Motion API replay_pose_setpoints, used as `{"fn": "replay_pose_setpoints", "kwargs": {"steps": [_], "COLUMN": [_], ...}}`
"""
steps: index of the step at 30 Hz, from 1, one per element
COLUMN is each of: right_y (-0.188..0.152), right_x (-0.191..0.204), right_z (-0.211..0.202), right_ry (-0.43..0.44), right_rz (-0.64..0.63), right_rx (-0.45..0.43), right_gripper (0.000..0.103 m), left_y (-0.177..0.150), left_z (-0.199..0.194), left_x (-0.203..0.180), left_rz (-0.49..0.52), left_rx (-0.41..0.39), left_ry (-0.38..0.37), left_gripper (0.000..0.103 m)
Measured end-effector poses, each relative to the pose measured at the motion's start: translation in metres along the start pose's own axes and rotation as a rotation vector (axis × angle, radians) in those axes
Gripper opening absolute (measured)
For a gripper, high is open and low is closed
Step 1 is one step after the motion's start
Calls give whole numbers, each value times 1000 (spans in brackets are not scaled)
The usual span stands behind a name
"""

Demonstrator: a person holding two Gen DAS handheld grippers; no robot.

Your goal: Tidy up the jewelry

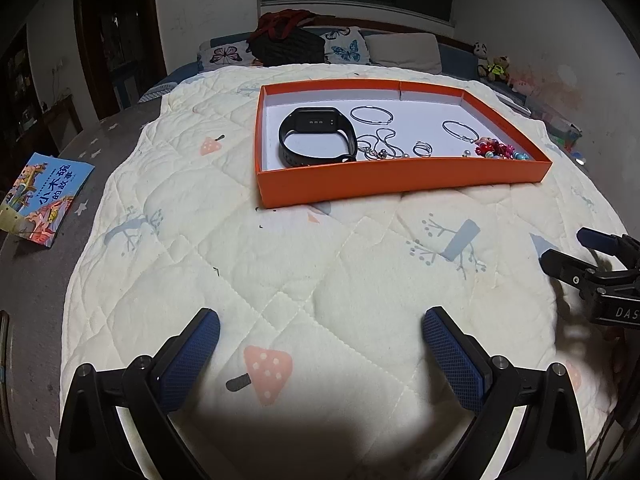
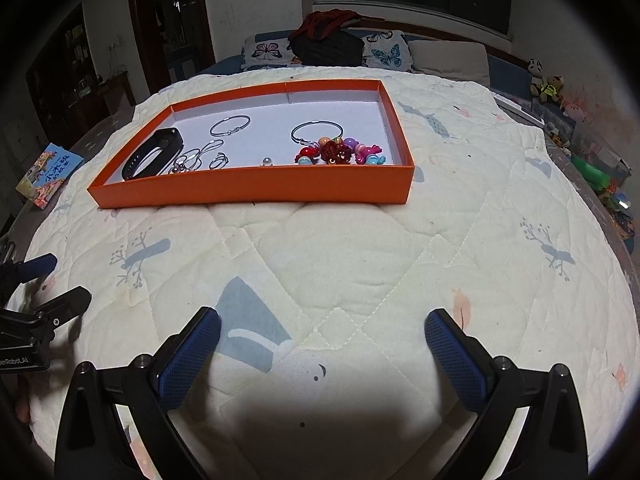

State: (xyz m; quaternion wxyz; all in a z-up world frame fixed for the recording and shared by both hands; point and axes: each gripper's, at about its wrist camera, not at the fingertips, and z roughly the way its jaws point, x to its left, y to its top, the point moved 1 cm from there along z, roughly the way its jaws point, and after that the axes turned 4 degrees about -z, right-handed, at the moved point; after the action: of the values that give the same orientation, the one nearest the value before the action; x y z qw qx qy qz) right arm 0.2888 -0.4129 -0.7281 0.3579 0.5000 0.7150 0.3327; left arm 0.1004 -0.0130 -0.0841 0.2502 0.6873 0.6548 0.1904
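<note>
- You're holding both grippers low over a quilt (image 1: 280,264), near its front edge, well short of the tray (image 1: 400,184).
- Left gripper (image 1: 320,344): fingers spread wide, gripping nothing.
- Right gripper (image 2: 322,346): fingers also spread wide, empty.
- Orange tray is sitting mid-quilt w/ all the jewelry lying inside.
- In it, left to right: black band (image 1: 316,138), chain (image 1: 380,144), ring (image 1: 423,149), bead bracelet (image 2: 340,152) at the right end.
- 2 wire bangles (image 2: 230,125) are lying toward the back wall.
- A book (image 1: 40,200) is lying off the quilt, far left.

Quilted bed (image 1: 280,280) w/ orange tray (image 1: 400,184) (book (image 1: 40,198) beside).
</note>
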Motion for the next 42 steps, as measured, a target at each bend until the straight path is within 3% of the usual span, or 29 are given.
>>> {"fn": "replay_pose_setpoints", "kwargs": {"steps": [42], "right_y": [-1], "right_x": [2], "right_z": [1], "right_ry": [5], "right_rz": [-6], "right_rx": [5], "right_gripper": [103], "left_y": [-2], "left_z": [0], "left_x": [-1], "left_rz": [2], "left_rx": [-2], "left_ry": [3], "left_gripper": [103]}}
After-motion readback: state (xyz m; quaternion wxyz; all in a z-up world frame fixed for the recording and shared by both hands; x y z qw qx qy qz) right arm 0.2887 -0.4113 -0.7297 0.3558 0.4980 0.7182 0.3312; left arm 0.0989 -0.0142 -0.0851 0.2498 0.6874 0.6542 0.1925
